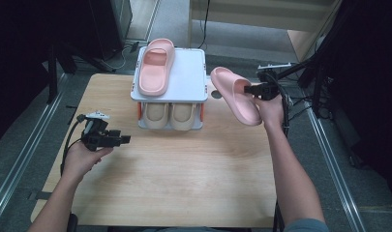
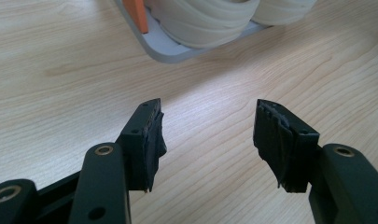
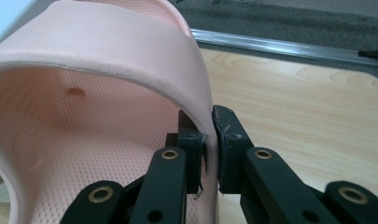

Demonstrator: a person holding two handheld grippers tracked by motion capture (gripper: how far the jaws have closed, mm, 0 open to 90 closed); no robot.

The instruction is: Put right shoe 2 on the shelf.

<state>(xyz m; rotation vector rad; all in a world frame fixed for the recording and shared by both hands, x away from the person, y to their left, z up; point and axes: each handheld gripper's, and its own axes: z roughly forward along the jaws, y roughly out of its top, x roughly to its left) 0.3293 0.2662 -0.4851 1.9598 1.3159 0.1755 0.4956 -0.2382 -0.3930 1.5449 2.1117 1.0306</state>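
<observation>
Pink slipper [image 1: 234,94], pinched by its strap in the right gripper [image 1: 253,90], hangs tilted beside the rack [image 1: 184,77] (its twin lies on top); the left gripper [image 1: 126,139] gapes empty over the table [image 1: 184,179].

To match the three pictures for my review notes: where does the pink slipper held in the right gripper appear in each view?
High view: the held pink slipper is right of centre, lifted beside the white shoe rack, clamped by the right gripper.
Left gripper view: not in it; cream slippers on the rack's lower shelf sit at the top.
Right gripper view: fills the left half, strap edge between the jaws.
Shared landmark: the wooden table.
</observation>
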